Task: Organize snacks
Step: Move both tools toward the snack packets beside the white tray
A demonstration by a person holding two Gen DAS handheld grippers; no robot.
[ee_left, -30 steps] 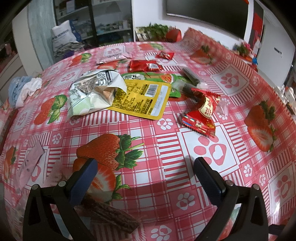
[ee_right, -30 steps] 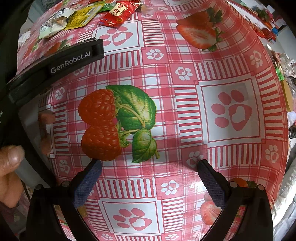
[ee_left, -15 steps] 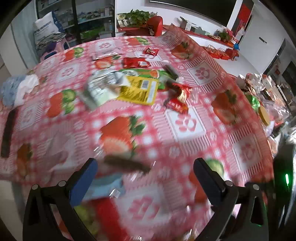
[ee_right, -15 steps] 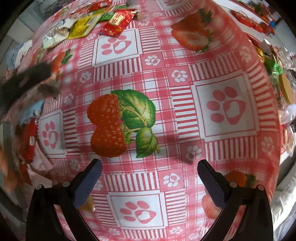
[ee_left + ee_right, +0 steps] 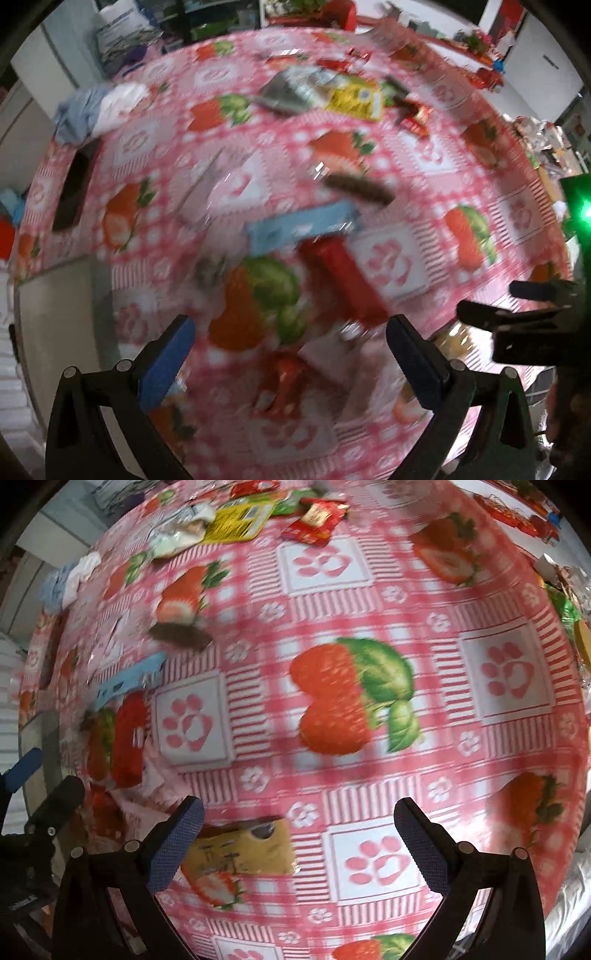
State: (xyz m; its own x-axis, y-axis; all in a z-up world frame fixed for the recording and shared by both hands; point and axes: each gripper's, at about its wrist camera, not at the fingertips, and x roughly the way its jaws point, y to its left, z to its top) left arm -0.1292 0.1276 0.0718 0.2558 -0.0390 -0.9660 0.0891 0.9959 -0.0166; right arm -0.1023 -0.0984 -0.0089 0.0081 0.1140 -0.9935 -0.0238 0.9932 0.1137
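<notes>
Both views motion-blurred; fine detail unreliable.

Left gripper (image 5: 290, 354): jaws spread wide, nothing between them, held above the table's near edge. Right gripper (image 5: 299, 834): jaws likewise wide apart and empty, above the tablecloth (image 5: 369, 602) (pink check, strawberry and paw prints).

Snacks, near group: red packet (image 5: 343, 280) lies ahead of the left gripper, a light blue packet (image 5: 303, 227) touching its far end, and a dark brown stick snack (image 5: 360, 188) just beyond that. A second small red wrapper (image 5: 280, 373) lies between the left fingers, closer in; blurred. A tan packet (image 5: 240, 849) sits just beside the right gripper's left finger, partly hidden by it.

Snacks, far group: silver-white bag (image 5: 291, 90), yellow packet (image 5: 354, 98) and red candy wrapper (image 5: 413, 118) clustered together, well apart from both grippers.

Other: bundled blue-white cloth (image 5: 96, 107) and a dark flat object (image 5: 74, 190) at the table's left edge. The right gripper's body shows at the left view's right margin.
</notes>
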